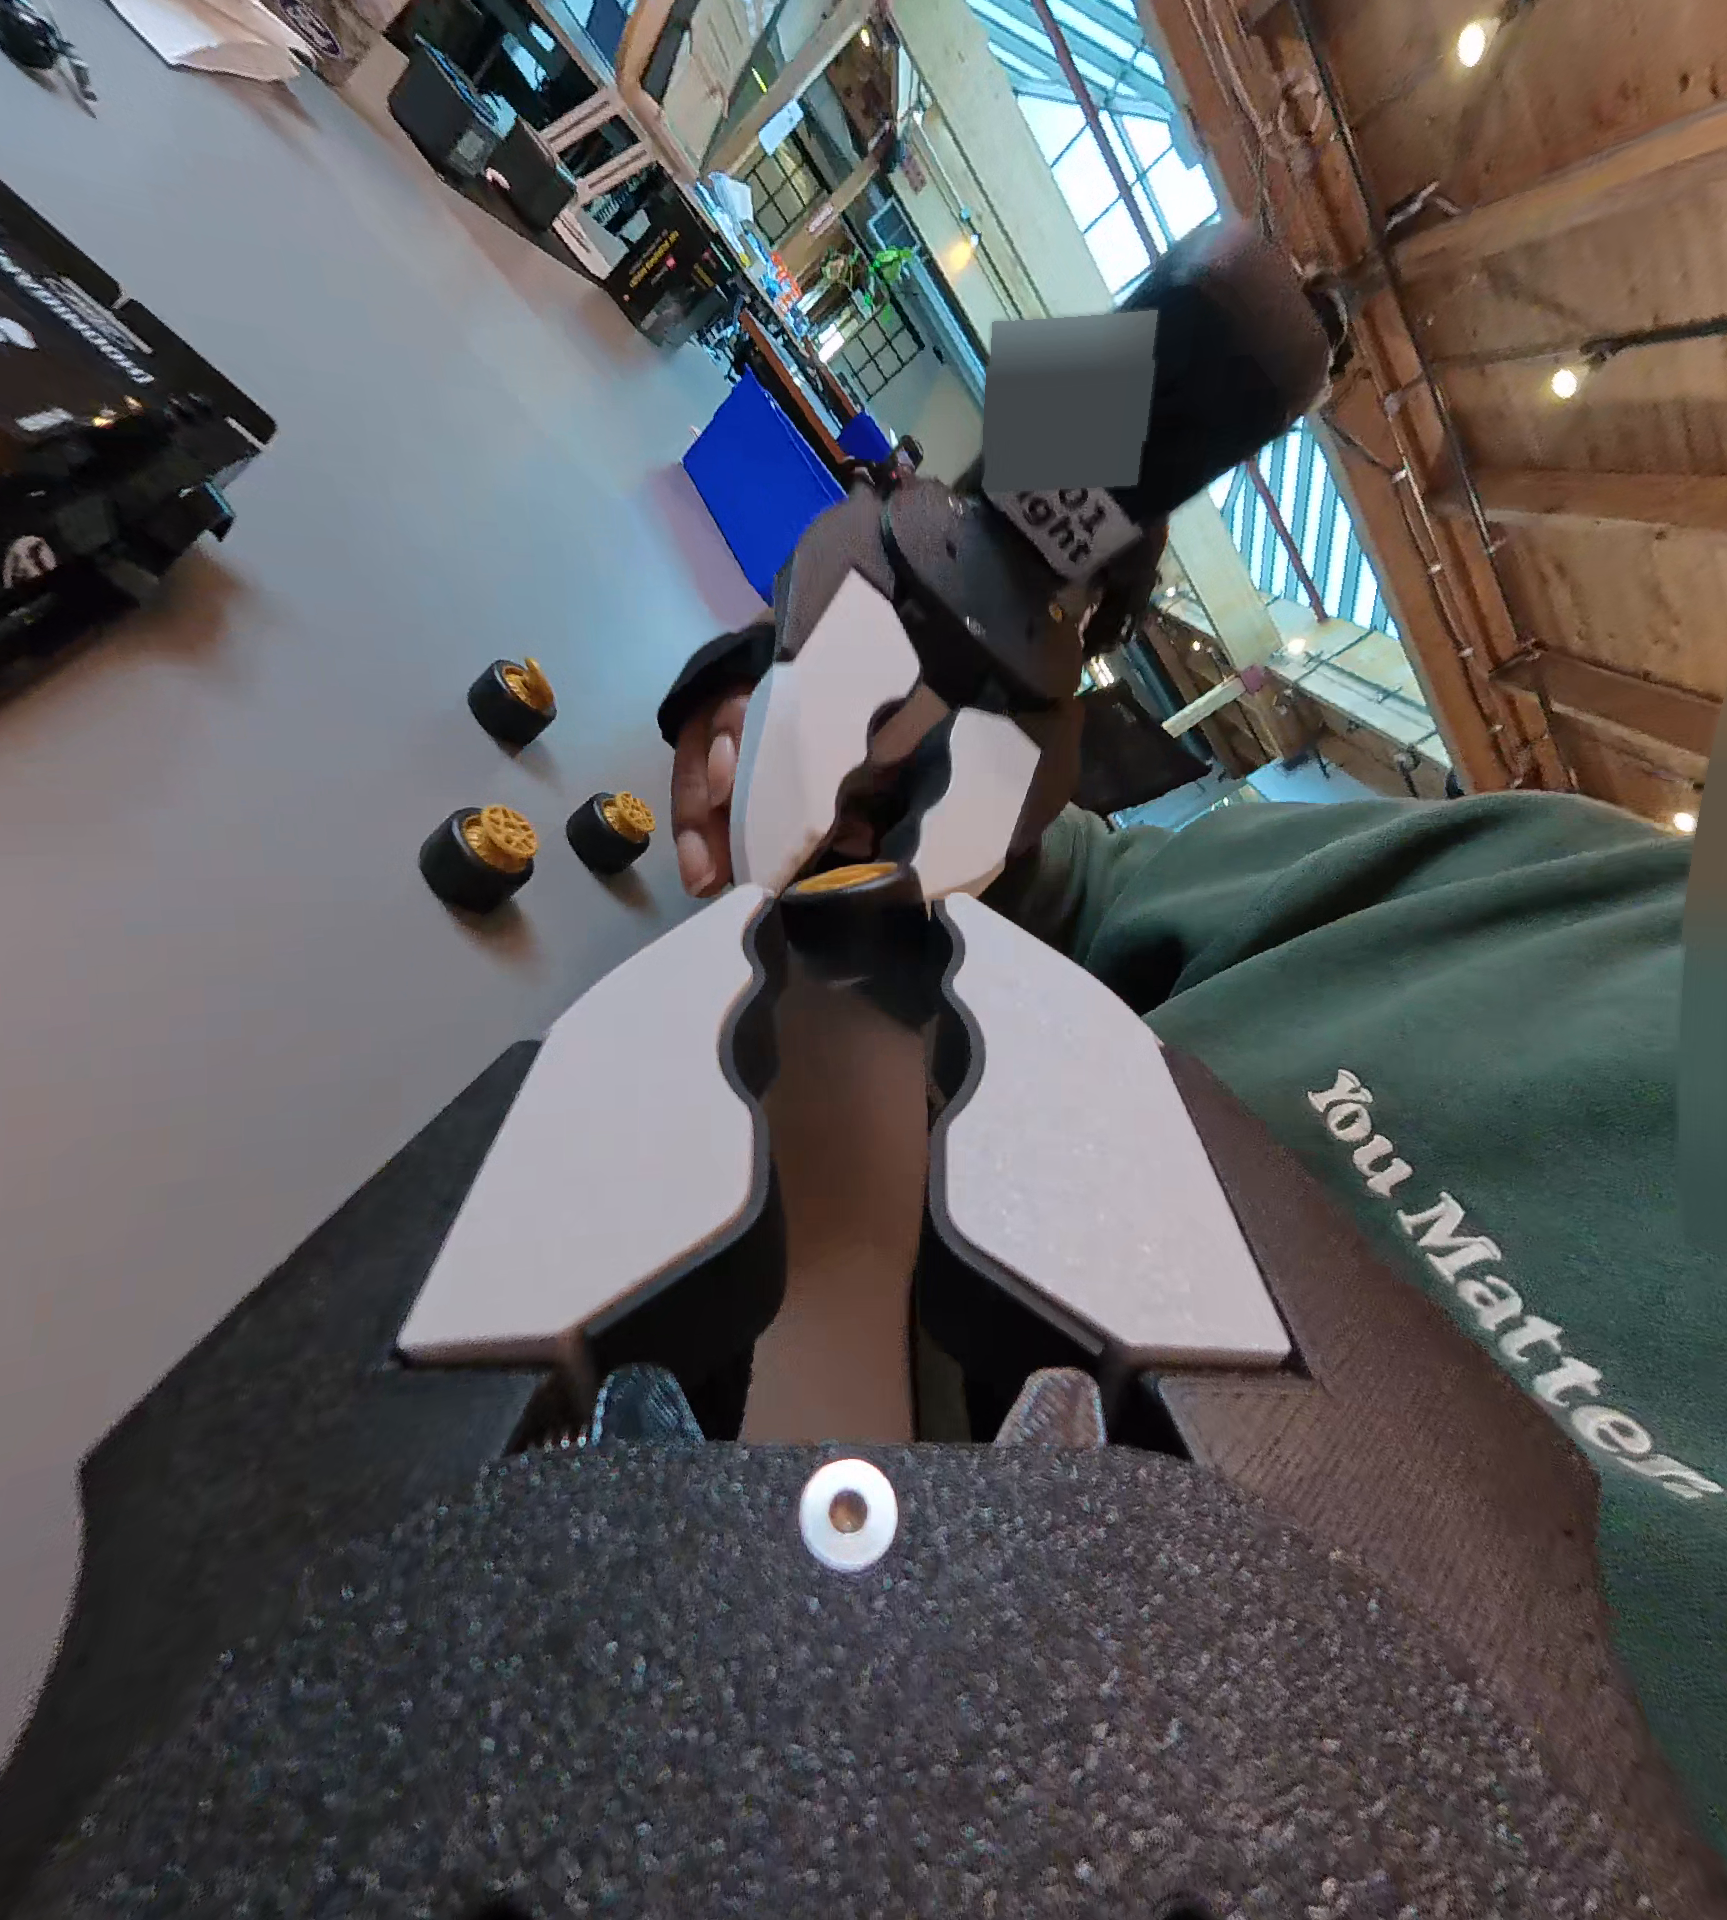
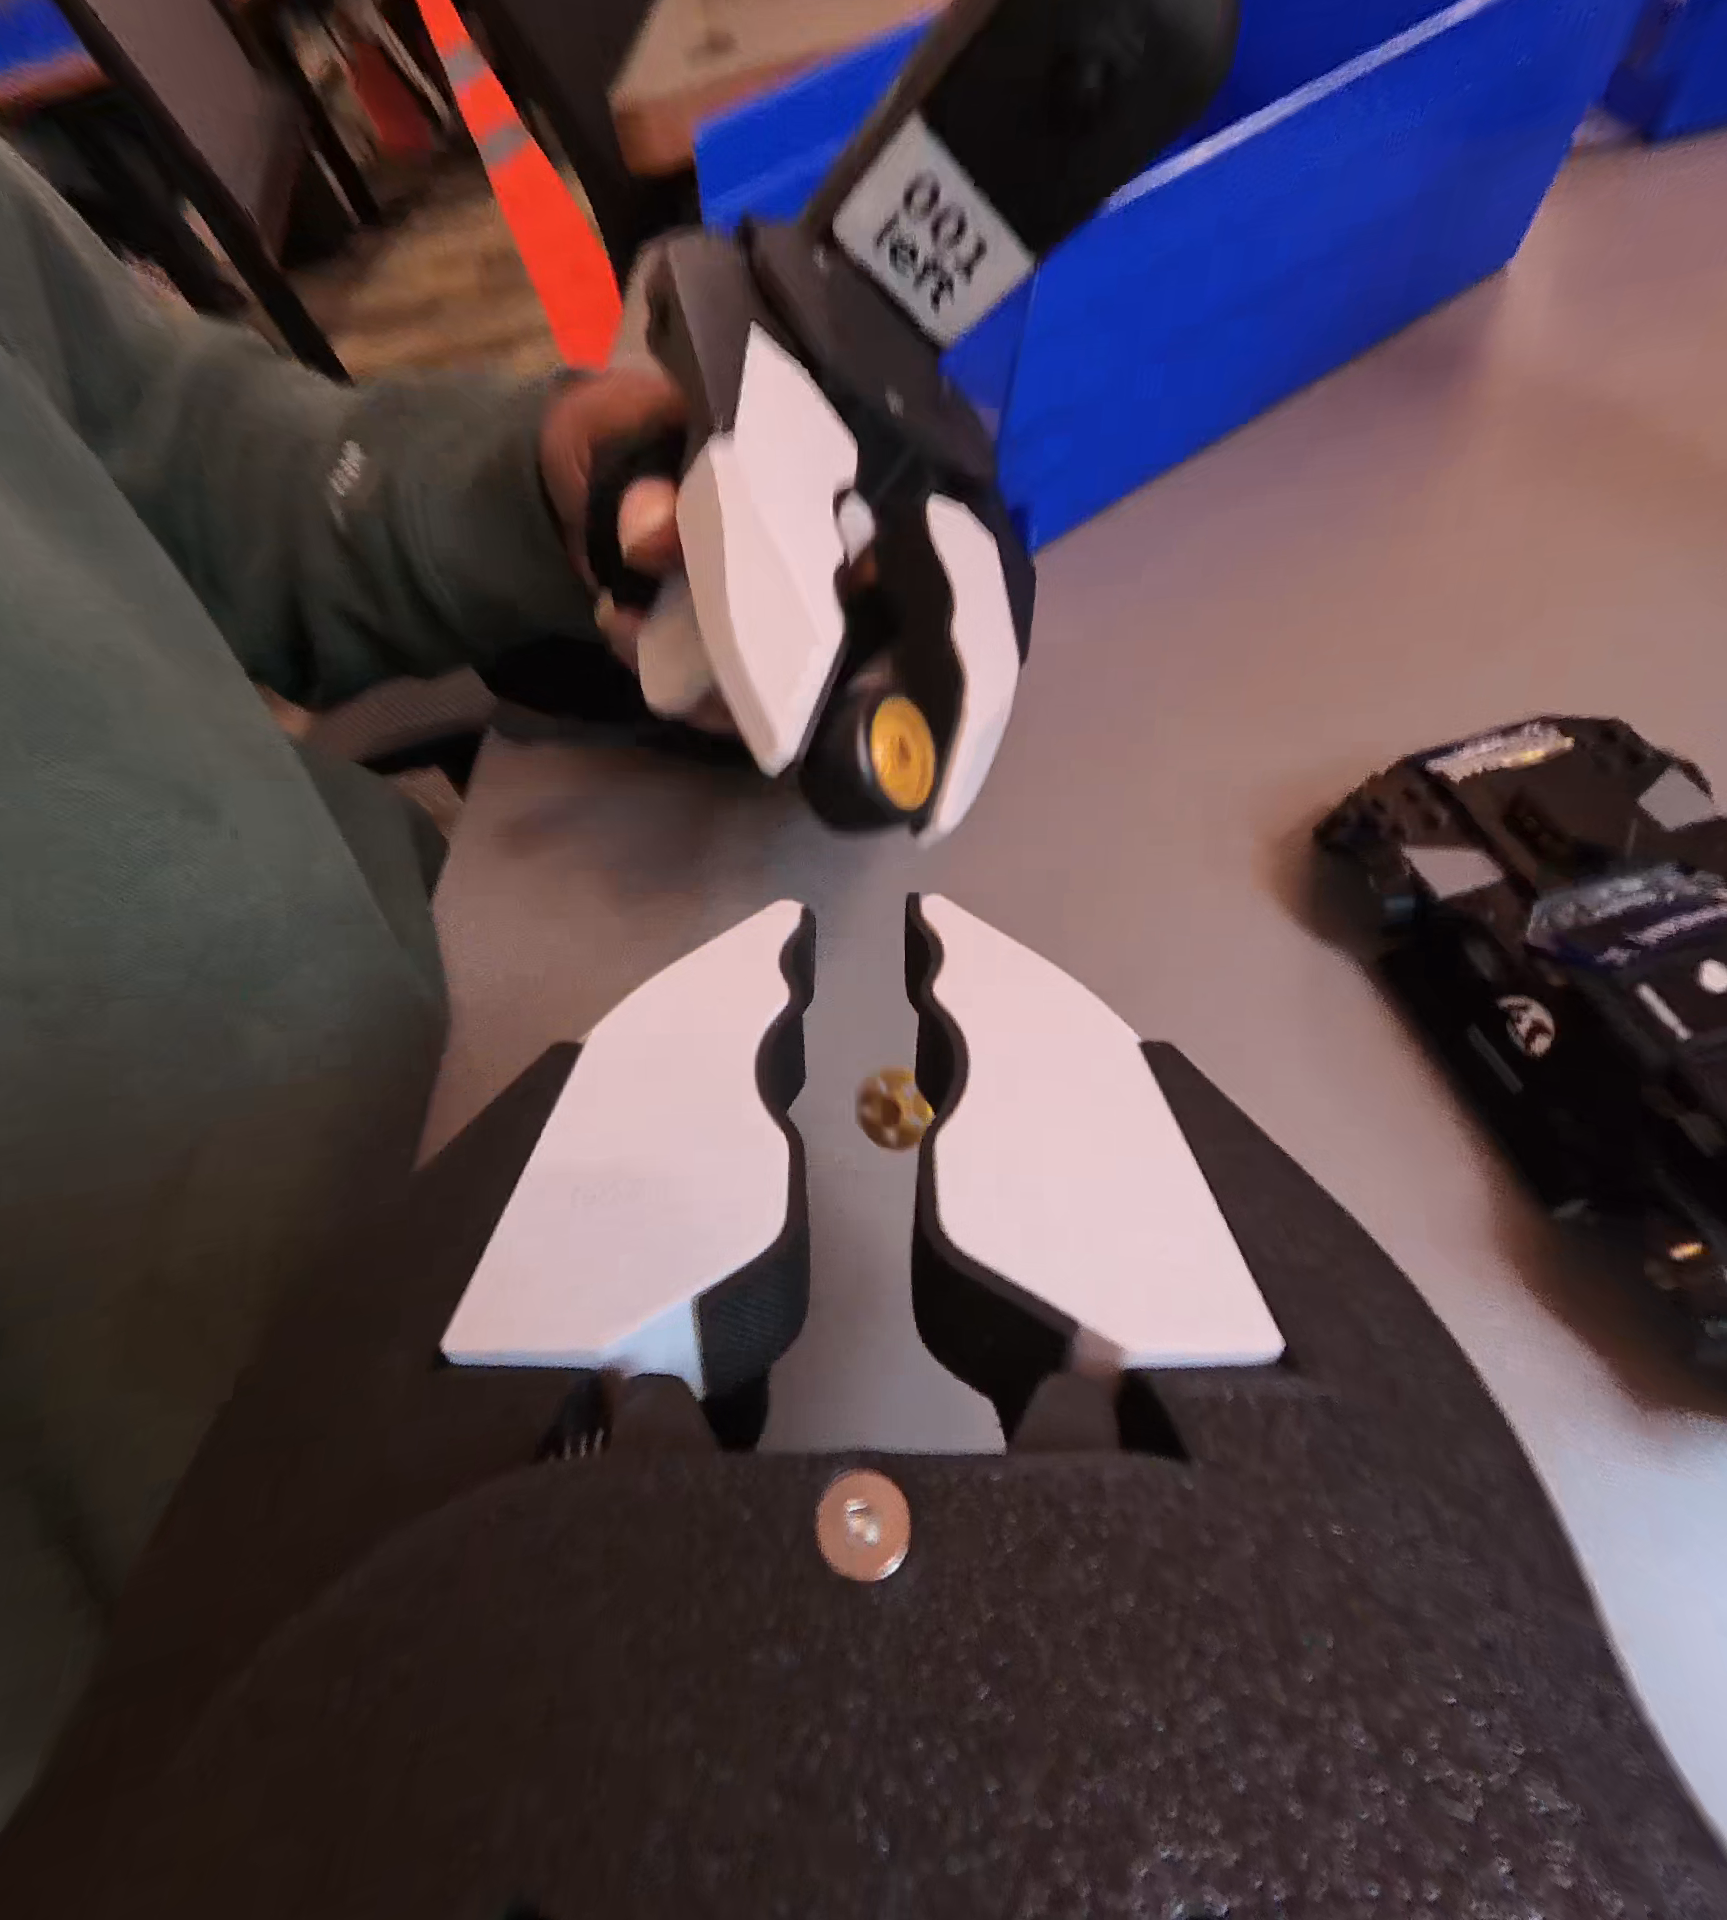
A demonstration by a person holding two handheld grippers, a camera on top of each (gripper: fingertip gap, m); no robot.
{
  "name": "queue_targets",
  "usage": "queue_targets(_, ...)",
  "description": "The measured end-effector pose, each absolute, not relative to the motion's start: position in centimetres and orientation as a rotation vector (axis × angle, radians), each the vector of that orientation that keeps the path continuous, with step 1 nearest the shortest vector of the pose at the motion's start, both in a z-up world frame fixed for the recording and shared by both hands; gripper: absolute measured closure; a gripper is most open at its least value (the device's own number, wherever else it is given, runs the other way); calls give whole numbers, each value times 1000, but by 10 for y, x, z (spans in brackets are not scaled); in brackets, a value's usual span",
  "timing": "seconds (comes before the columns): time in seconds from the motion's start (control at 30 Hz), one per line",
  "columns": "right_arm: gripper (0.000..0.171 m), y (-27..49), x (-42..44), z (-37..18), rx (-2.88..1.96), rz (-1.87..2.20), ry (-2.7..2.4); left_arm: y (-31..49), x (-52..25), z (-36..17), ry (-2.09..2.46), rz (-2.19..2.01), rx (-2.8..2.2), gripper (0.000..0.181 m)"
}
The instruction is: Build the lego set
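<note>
My left gripper (image 1: 854,906) is shut on a black wheel (image 1: 843,925) with a gold hub, pinched at the fingertips above the grey table (image 1: 267,935). In the right wrist view the left gripper (image 2: 864,802) hangs ahead with that wheel (image 2: 880,767) in its tips. My right gripper (image 2: 859,916) is open, tips just short of the wheel; it faces the left one (image 1: 864,857). A small gold round piece (image 2: 895,1110) shows in its gap against the right finger; I cannot tell whether it rests on the table. The black lego car (image 2: 1617,1039) lies to the right.
Three more black wheels with gold hubs (image 1: 511,701) (image 1: 480,857) (image 1: 612,831) stand on the table to the left. The black car (image 1: 7,561) and its black box (image 1: 59,312) are at far left. A blue bin (image 2: 1254,312) stands behind. A green sleeve (image 1: 1410,987) is close. Both grippers' tips are close together, under 4 cm apart.
</note>
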State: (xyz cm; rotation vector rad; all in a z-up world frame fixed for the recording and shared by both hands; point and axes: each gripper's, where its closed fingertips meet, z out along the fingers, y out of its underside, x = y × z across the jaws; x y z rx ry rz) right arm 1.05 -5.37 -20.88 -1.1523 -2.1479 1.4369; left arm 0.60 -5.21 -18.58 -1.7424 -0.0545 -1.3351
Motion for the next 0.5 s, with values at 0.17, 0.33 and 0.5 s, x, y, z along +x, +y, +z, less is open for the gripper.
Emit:
queue_targets(0.17, 149, -43, 11, -214, -1078, 1177, -2088, -49, -8, -180, -196, -1408, -1641, 155)
queue_targets(0.33, 141, -46, -1, -184, -894, 1058, -1899, -44, 0, -171, -283, -1566, -1539, 155)
queue_targets(0.5, 155, -46, -5, -173, -887, 1108, -1885, -38, 12, -168, -292, -1624, -1515, 155)
